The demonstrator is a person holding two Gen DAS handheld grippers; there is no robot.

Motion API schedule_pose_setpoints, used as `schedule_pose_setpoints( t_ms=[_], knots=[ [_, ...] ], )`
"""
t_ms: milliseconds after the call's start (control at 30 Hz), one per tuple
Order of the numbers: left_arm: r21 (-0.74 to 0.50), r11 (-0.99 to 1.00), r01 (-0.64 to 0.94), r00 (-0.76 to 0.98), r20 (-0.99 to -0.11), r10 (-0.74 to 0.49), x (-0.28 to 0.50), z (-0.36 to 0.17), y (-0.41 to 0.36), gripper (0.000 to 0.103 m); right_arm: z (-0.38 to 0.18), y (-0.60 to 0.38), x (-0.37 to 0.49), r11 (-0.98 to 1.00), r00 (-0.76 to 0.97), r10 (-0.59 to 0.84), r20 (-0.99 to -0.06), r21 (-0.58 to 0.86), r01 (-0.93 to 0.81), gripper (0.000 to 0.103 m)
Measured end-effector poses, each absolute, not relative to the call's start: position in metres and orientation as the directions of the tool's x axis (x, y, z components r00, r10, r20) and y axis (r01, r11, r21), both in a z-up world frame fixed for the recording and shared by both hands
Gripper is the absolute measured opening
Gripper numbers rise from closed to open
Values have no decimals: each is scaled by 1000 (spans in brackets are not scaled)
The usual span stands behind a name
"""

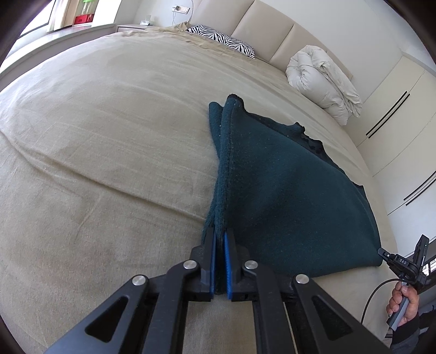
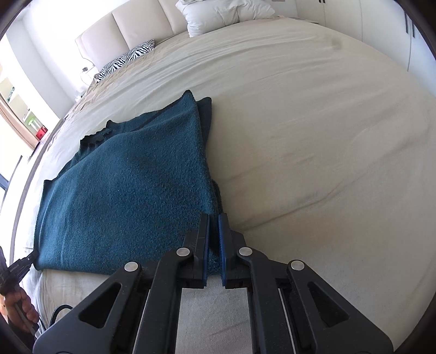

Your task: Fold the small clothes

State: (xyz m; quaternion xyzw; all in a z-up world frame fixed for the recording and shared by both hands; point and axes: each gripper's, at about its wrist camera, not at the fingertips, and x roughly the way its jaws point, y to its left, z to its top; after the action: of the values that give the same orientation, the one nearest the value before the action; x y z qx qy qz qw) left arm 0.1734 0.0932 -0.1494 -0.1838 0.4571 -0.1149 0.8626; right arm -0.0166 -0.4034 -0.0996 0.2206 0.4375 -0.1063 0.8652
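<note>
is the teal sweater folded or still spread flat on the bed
Folded, at least once: the teal sweater shows doubled layers along one edge, and a lower layer with a ribbed hem peeks out beyond the top one.

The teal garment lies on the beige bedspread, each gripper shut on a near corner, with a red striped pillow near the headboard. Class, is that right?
Not quite: the pillow is zebra-striped, black and white, as the left wrist view shows. The teal garment, bedspread, left gripper and right gripper are as stated.

Beige bedspread [image 1: 109,136], zebra-striped pillow [image 1: 223,39], rolled white duvet [image 1: 324,81] against padded headboard [image 1: 261,24].
</note>
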Motion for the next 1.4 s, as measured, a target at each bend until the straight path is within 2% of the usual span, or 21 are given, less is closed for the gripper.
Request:
schedule_pose_setpoints(
  t_ms=[800, 933, 967, 1000, 1033, 1067, 1100, 1167, 1267, 1300, 1400],
  knots=[
    [-434, 900, 39, 539, -750, -384, 172, -159, 100, 7, -122, -409, -31, 856, 574, 35, -818, 321, 405, 5],
    [-465, 885, 34, 534, -740, -409, 173, -160, 106, 11, -127, -419, -30, 820, 589, 93, -803, 397, 412, 8],
    [-478, 878, 32, 531, -736, -420, 172, -161, 108, 12, -126, -422, -31, 809, 594, 103, -798, 414, 417, 13],
    [-484, 875, 19, 527, -739, -420, 171, -160, 111, 23, -124, -424, -35, 798, 596, 109, -796, 428, 425, 19],
    [-491, 871, 9, 527, -738, -422, 168, -158, 114, 26, -122, -425, -38, 787, 600, 107, -793, 436, 436, 22],
    [-486, 874, -4, 530, -742, -410, 166, -154, 117, 29, -117, -426, -43, 781, 607, 93, -789, 436, 447, 29],
    [-466, 884, -16, 544, -746, -384, 162, -147, 119, 32, -111, -426, -47, 781, 614, 65, -786, 423, 459, 40],
    [-421, 907, -8, 587, -736, -337, 158, -128, 118, 32, -94, -427, -56, 778, 640, -13, -768, 394, 489, 52],
    [-369, 928, 53, 633, -706, -316, 168, -100, 102, 39, -70, -424, -49, 778, 682, -23, -731, 415, 471, 52],
    [-354, 932, 78, 648, -693, -317, 176, -92, 93, 45, -64, -420, -39, 781, 703, 22, -711, 451, 432, 52],
    [-298, 943, 151, 677, -664, -318, 209, -78, 55, 47, -54, -390, 8, 796, 730, 170, -661, 529, 294, 52]
  ],
)
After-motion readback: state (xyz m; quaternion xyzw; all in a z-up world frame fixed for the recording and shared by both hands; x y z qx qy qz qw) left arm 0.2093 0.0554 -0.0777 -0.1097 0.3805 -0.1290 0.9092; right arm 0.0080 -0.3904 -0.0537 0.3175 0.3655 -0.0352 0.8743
